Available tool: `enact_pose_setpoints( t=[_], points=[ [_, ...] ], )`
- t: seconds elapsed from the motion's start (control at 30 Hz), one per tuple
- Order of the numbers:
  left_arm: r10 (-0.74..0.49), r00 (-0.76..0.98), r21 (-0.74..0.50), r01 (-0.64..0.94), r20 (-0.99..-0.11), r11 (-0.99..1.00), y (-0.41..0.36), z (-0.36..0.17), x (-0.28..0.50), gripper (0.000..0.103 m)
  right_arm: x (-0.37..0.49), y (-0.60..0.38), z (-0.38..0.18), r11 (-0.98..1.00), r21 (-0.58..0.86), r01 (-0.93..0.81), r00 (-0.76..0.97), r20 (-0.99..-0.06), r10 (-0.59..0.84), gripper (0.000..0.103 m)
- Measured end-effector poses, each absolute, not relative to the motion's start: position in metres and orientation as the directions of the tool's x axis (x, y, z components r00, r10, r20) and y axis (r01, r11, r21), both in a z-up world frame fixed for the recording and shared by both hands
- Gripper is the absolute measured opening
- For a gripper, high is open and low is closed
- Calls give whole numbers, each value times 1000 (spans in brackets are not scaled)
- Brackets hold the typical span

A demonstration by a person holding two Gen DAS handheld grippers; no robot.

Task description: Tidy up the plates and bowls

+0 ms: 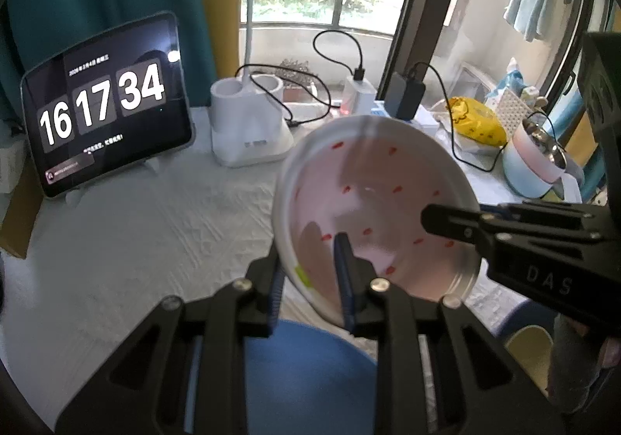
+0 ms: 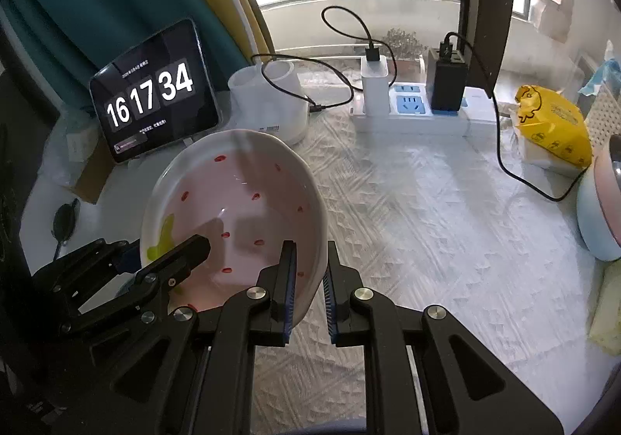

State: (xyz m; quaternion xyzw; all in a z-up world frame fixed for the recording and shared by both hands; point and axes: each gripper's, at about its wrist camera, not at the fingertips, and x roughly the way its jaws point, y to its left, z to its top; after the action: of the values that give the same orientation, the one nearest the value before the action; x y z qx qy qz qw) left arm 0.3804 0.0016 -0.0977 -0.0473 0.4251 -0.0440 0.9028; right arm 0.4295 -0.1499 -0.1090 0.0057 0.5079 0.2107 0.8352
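A white bowl [image 1: 372, 210] with a pink inside and red strawberry marks hangs tilted above the white tablecloth, held from two sides. My left gripper [image 1: 310, 276] is shut on its near rim, one blue pad inside the bowl and one outside. My right gripper [image 2: 309, 279] is shut on the opposite rim [image 2: 310, 260] in the same way. In the left wrist view the right gripper [image 1: 446, 225] reaches in from the right. In the right wrist view the bowl [image 2: 240, 210] sits left of centre, and the left gripper [image 2: 155, 252] clamps its left rim.
A tablet clock [image 1: 104, 105], a white holder [image 1: 248, 120], a power strip [image 2: 411, 113] with chargers and cables, and a yellow bag [image 2: 551, 124] line the back. A pastel pot [image 1: 539, 159] stands right. A blue round dish [image 1: 306, 369] lies under the left gripper.
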Motion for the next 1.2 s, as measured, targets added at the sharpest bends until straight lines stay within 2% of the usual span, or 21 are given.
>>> enact_pose_setpoints(
  t=[1.2],
  points=[
    [-147,689,-109,99,-710,989,-33,-57,315,25,359,-192,-69,919,228,-320,479,-798,365,14]
  ],
)
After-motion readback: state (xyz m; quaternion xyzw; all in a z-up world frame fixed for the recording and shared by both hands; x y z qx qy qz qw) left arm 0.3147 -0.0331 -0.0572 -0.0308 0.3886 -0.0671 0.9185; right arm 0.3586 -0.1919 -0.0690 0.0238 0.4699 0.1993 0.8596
